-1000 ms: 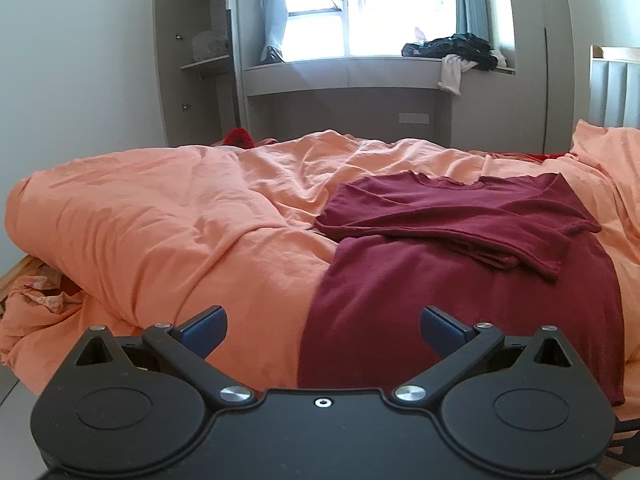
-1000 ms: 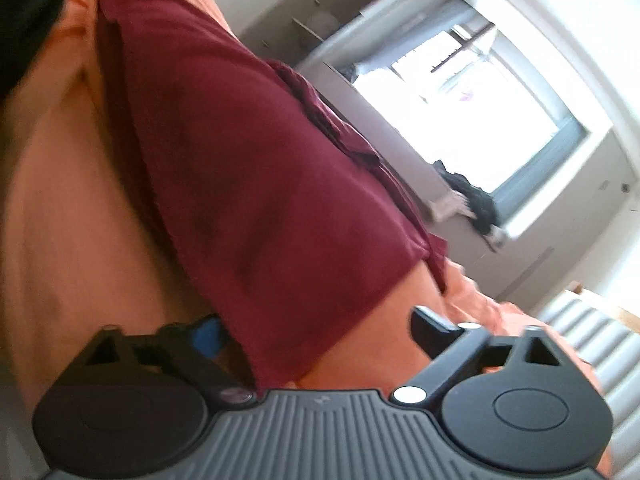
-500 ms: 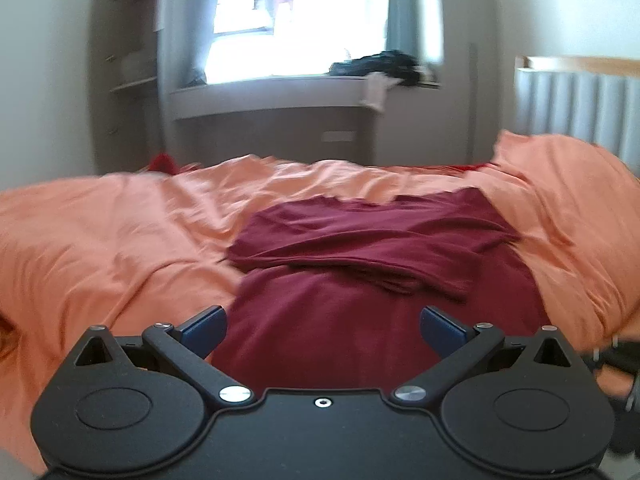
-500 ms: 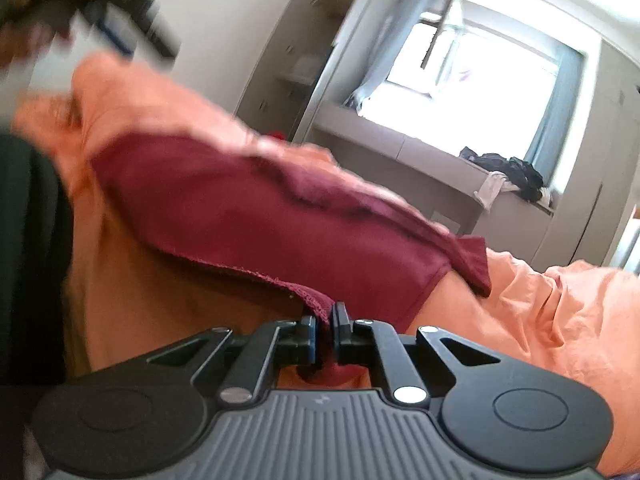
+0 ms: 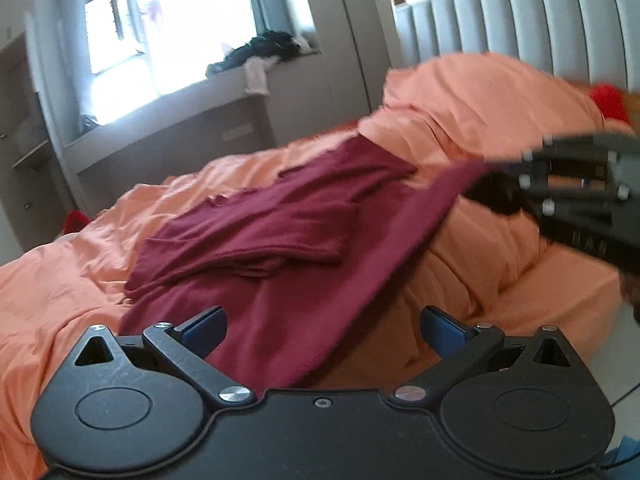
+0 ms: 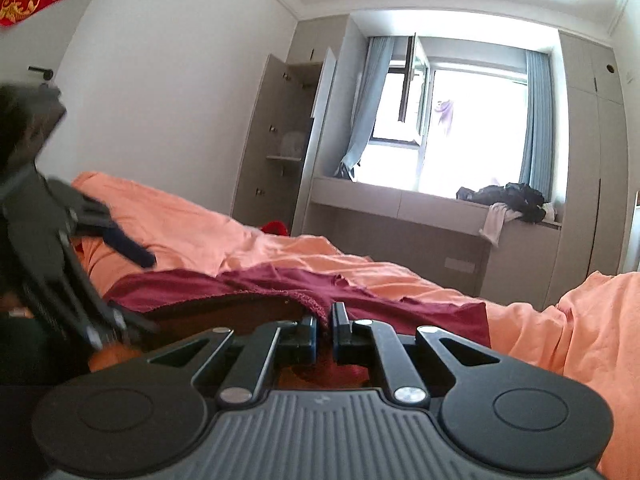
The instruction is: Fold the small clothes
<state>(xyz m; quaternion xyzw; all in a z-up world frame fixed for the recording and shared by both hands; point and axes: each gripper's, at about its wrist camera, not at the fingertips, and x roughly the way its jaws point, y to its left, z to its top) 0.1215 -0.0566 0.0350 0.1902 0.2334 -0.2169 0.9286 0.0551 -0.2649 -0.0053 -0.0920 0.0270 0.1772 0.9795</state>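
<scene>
left wrist view: my left claw [image 5: 322,330] has its blue pads spread wide, nothing pinched; the near hem of the maroon t-shirt [image 5: 280,248] lies just ahead and between them, pads not touching it.
right wrist view: my right claw [image 6: 324,330] is clamped tight on a corner of the maroon t-shirt [image 6: 360,300]; the cloth bunches up between the pads.
right claw from the left side: it sits off to the right of my left claw [image 5: 496,184], blurred, with the shirt edge drawn up off the bedding toward it in a slanted sheet.
left claw from the right side: a dark blurred shape at the far left [image 6: 132,256], one blue pad showing above the bedding.
shirt: partly folded, an upper layer doubled over the lower part, lying ahead of both claws.
bedding: orange duvet [image 5: 72,280] under the shirt, rumpled, running past it on both sides.
beyond the claws: window ledge [image 6: 400,200] with a dark heap of clothes [image 6: 508,196], open wardrobe [image 6: 280,140] to its left.
right of left claw: grey padded headboard [image 5: 520,12] behind the duvet.
</scene>
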